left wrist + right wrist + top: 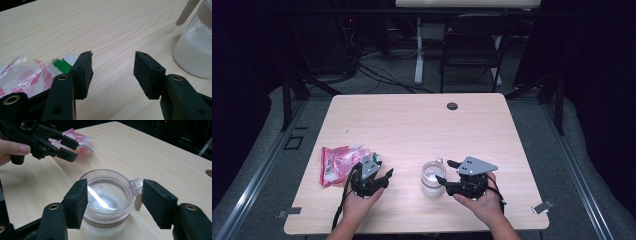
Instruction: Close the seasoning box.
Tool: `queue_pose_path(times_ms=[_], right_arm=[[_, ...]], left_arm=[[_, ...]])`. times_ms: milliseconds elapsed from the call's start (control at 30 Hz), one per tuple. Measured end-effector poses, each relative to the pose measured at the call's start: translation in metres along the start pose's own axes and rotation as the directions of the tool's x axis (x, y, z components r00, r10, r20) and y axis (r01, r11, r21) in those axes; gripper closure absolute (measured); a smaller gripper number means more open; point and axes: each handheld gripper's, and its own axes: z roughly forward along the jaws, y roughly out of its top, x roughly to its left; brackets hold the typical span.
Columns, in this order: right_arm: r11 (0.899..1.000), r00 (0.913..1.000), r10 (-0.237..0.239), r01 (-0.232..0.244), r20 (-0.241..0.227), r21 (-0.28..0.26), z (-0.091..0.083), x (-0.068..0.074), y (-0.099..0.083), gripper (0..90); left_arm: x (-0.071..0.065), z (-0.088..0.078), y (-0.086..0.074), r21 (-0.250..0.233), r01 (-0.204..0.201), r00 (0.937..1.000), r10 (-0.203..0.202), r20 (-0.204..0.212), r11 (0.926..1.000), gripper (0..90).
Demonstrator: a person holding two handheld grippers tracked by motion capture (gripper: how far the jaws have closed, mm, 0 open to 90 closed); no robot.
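A clear jar [430, 182] part full of white powder stands near the table's front edge, right of the middle. My right gripper [443, 170] is at its right side, open. In the right gripper view the jar [107, 192] sits between the wide jaws of the right gripper [115, 200], with a gap at the right pad [155, 202]. My left gripper [385, 166] is open over bare wood, left of the jar [192, 50]. Nothing is between the left gripper's [113, 72] jaws. A pink and white plastic packet [337, 162] lies just left of it.
The wooden table [412, 125] has a dark round grommet [452, 106] near its far edge. A black folding chair [472, 45] stands behind the table. A beige stick [186, 12] rises beside the jar. A green strip [61, 65] shows on the packet [22, 75].
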Motion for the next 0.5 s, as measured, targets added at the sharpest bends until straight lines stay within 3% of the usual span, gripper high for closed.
queue_pose_path(times_ms=[300, 400, 433, 500], right_arm=[[0.998, 0.9965, 0.055, -0.054, 0.062, -0.016, -0.014, -0.02, -0.002, 41.9], [0.995, 0.9901, 0.099, -0.098, 0.099, -0.014, -0.018, -0.03, -0.005, 41.9], [0.991, 0.9836, 0.134, -0.134, 0.12, -0.013, -0.02, -0.038, -0.008, 41.8], [0.989, 0.9805, 0.147, -0.146, 0.131, -0.011, -0.022, -0.042, -0.01, 41.9]], left_arm=[[0.002, -0.001, 0.0, -0.013, 0.01, 0.9999, -0.01, -0.006, 0.9999, 49.0], [0.003, -0.002, 0.0, -0.016, 0.013, 0.9999, -0.013, -0.008, 0.9998, 49.0], [0.003, -0.002, 0.0, -0.015, 0.014, 0.9999, -0.014, -0.009, 0.9998, 49.0], [0.004, -0.003, 0.0, -0.015, 0.012, 0.9999, -0.012, -0.009, 0.9998, 49.0]])
